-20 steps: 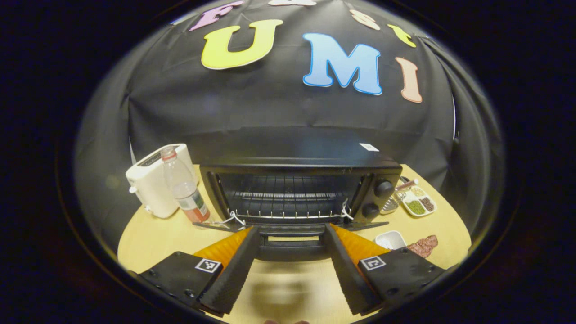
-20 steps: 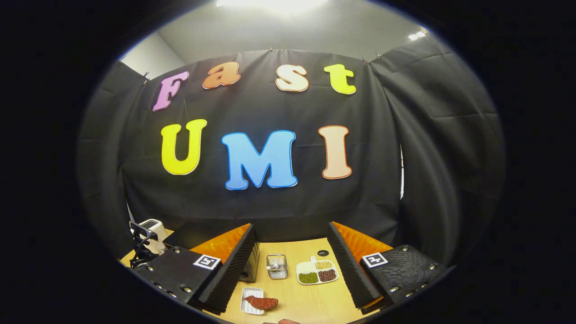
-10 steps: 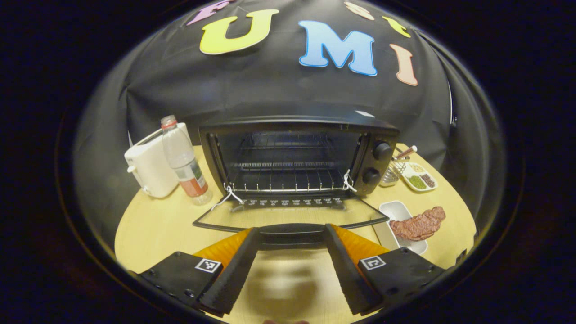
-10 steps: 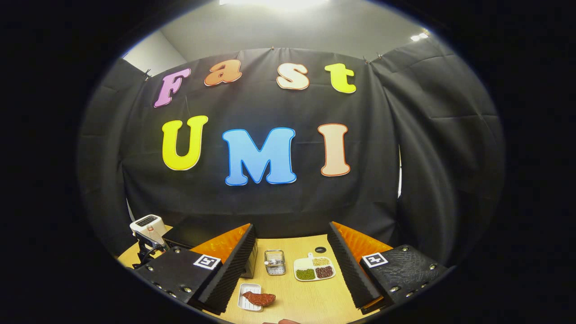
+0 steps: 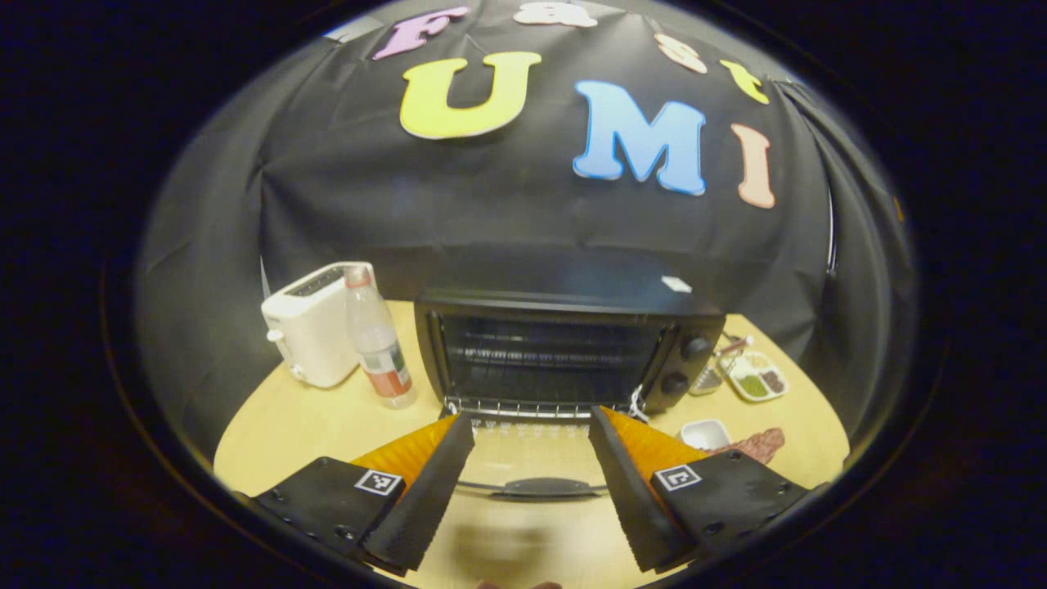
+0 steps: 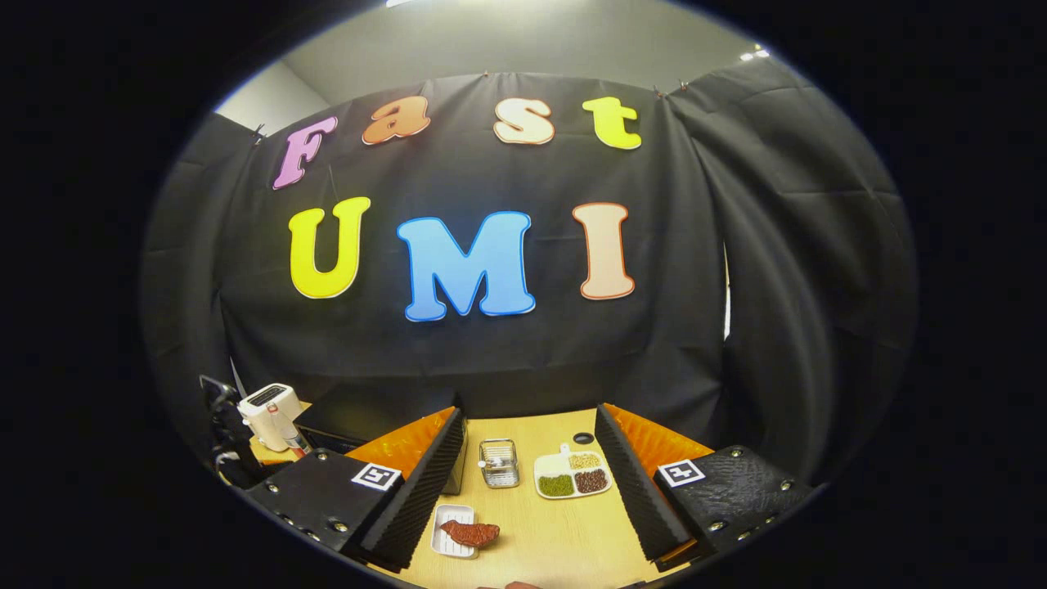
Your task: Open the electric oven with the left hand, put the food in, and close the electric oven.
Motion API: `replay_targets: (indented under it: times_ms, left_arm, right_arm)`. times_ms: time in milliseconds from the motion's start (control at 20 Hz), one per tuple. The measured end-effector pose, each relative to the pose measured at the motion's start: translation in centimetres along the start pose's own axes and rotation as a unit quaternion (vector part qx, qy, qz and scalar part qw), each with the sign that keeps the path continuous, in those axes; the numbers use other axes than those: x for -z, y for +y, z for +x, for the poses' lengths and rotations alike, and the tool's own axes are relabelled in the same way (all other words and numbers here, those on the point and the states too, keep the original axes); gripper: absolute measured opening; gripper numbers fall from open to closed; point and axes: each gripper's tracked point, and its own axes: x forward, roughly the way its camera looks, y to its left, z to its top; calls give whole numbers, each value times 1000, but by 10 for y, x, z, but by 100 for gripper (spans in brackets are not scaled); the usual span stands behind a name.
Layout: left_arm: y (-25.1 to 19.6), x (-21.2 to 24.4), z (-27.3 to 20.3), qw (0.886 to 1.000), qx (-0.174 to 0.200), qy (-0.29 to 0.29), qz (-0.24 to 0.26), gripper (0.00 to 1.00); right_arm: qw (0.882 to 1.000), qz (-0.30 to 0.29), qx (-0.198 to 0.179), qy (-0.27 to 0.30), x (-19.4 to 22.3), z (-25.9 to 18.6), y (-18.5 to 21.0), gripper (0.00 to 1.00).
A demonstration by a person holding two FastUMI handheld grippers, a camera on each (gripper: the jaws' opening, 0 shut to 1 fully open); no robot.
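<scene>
Oven (image 5: 564, 352) stood at the table's (image 5: 327, 425) far edge, door (image 5: 532, 458) dropped flat (glass facing up). I held the left gripper (image 5: 532, 458) over the door, jaws apart. Right gripper (image 6: 532, 483) jaws apart; meat (image 6: 469, 533) on its white tray (image 6: 448, 523) near the front edge.

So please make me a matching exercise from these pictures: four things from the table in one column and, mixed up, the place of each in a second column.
Things:
1. bottle
2. meat
3. toaster
4. oven door

Places:
A. lying partly on a small white dish
B. folded down flat in front of the oven
C. between the toaster and the oven
D. farthest from the oven's knobs

Pairs: 1-C, 2-A, 3-D, 4-B
</scene>
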Motion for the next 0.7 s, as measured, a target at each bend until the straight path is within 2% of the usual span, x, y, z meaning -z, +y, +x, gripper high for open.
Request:
replay_targets:
  times_ms: [50,100,200,250,300,350,700]
  left_arm:
    - [-1,-19,-9,1000,1,-18,-2,96]
    - [-5,-40,-18,999,4,-37,-4,92]
    - [-10,-79,-38,997,7,-75,-11,100]
    - [-13,-99,-48,995,9,-95,-15,96]
    - [-16,-120,-59,993,11,-115,-19,96]
    - [-18,-138,-72,991,11,-134,-20,100]
    - [-24,-228,-141,971,-2,-237,-9,99]
  right_arm:
    - [1000,5,-4,8,6,4,-1,98]
    - [1000,8,-10,17,14,8,-1,94]
    - [999,5,-20,41,34,16,-2,94]
    - [998,5,-27,50,43,19,-1,94]
    - [998,3,-36,57,49,20,1,99]
    - [997,4,-47,66,58,23,4,99]
    - [979,23,-107,174,156,41,15,99]
